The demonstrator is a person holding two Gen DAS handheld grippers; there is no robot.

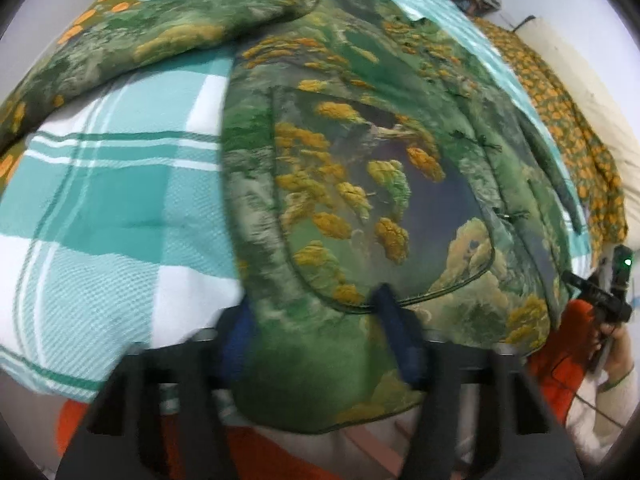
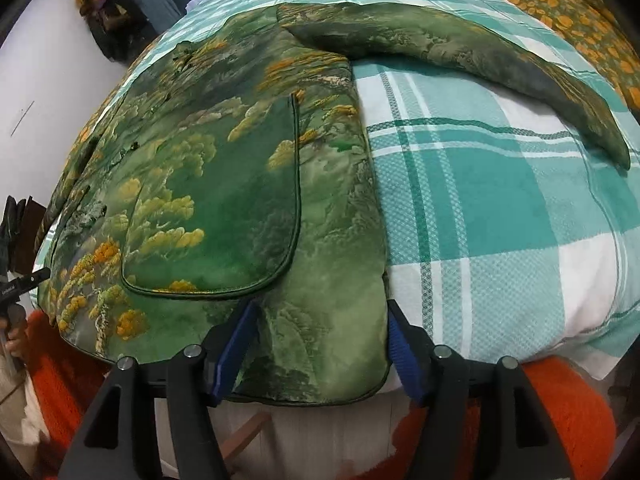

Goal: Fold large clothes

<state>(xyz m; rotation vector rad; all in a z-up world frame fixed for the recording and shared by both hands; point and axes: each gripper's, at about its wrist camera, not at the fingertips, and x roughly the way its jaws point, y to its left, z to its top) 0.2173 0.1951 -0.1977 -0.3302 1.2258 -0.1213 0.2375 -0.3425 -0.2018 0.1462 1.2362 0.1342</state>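
Observation:
A padded green jacket with yellow tree print point(image 1: 360, 184) lies spread flat on a bed, front up, with patch pockets and frog buttons. It also shows in the right wrist view point(image 2: 224, 184). One sleeve point(image 1: 132, 44) stretches left in the left wrist view; the other sleeve point(image 2: 460, 60) stretches right in the right wrist view. My left gripper point(image 1: 316, 332) is open, its blue fingers either side of the jacket's bottom left hem corner. My right gripper point(image 2: 320, 336) is open, astride the bottom right hem corner. The right gripper also shows at the far right of the left wrist view point(image 1: 608, 296).
The bed carries a teal and white checked blanket point(image 2: 500, 208) and an orange-dotted green cover point(image 1: 576, 140) along its far side. An orange fabric point(image 2: 560, 412) hangs below the bed's near edge. White walls and hanging clothes point(image 2: 104, 8) stand behind.

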